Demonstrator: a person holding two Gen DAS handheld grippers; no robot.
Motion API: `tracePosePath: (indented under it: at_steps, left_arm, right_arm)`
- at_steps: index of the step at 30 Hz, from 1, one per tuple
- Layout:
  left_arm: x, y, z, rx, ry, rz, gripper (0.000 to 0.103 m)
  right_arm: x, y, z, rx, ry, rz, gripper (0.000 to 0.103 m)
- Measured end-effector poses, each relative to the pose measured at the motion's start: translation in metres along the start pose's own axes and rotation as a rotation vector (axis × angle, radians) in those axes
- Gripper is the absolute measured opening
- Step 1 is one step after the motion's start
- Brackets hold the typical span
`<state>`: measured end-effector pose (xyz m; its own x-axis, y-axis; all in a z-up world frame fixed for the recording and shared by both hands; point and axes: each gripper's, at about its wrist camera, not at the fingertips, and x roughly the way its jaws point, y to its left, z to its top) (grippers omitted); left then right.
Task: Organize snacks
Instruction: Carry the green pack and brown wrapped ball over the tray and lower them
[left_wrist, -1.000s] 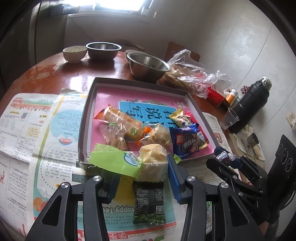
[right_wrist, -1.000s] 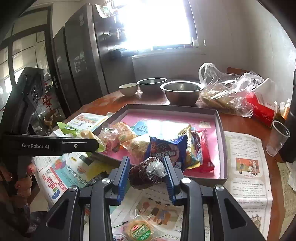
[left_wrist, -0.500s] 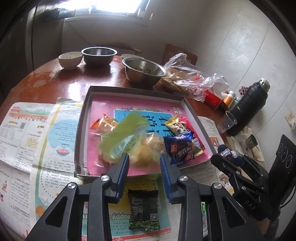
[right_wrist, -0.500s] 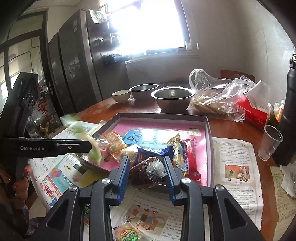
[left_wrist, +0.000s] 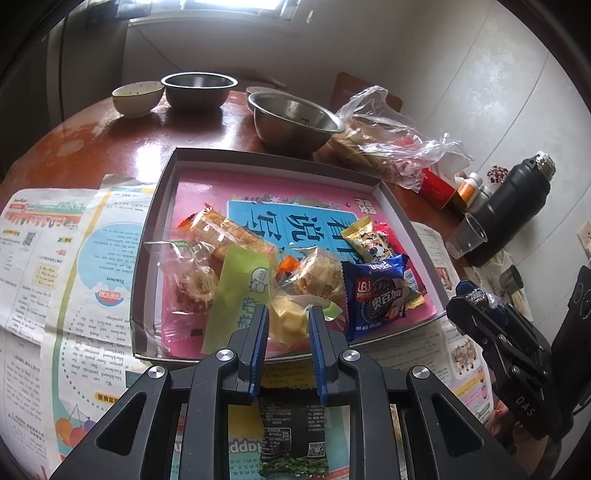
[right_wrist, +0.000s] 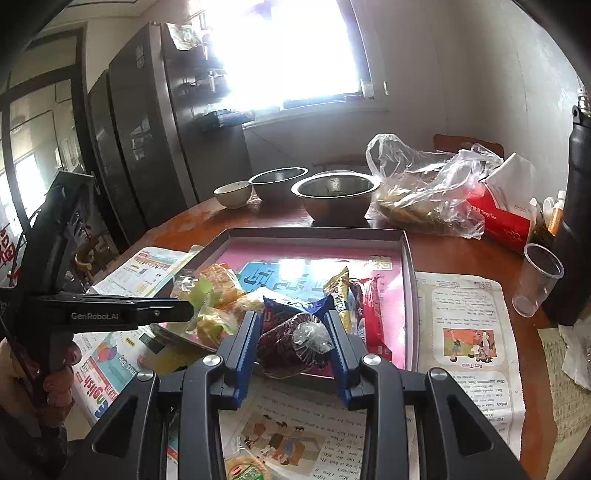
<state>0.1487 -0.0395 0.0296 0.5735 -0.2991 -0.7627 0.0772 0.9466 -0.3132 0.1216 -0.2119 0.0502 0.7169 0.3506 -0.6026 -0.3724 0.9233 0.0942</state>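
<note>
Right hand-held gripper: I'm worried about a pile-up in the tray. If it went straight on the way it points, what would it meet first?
Probably the blue cookie packet just beyond the dark wrapped cake held by the right hand-held gripper, inside the tray; depth is uncertain.

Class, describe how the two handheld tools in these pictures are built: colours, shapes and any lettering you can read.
Each tool is matte black plastic, with angular linkage arms joined by round silver rivets, and two fingers lined with ridged blue pads. The left tool shows this up close. The right tool is built the same. Seen from the side, the left tool's arm carries white lettering "GenRobot.AI"; the right tool's side reads "DAS".
</note>
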Motion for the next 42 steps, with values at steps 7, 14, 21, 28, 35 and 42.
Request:
tracePosePath:
  at_steps: [7,14,21,28,35,42]
  left_arm:
    - [0.005,0.001,0.0,0.004,0.013,-0.001,0.023]
    - [0.01,0.003,0.001,0.003,0.022,-0.001,0.023]
    - [0.014,0.005,0.0,0.002,0.033,0.002,0.023]
    - [0.019,0.005,0.001,0.004,0.04,0.009,0.023]
    - [0.021,0.006,0.002,0.007,0.038,0.014,0.022]
    - [0.022,0.007,0.004,0.005,0.036,0.014,0.022]
  right_arm:
    - [0.007,-0.008,0.0,0.033,0.009,0.0,0.036]
    - [0.015,-0.019,0.001,0.065,0.017,-0.022,0.037]
    - [0.029,-0.031,-0.005,0.106,0.053,-0.057,0.037]
    - [0.035,-0.036,-0.009,0.115,0.064,-0.082,0.037]
    - [0.042,-0.039,-0.013,0.121,0.085,-0.103,0.037]
    - [0.046,-0.04,-0.014,0.12,0.094,-0.12,0.037]
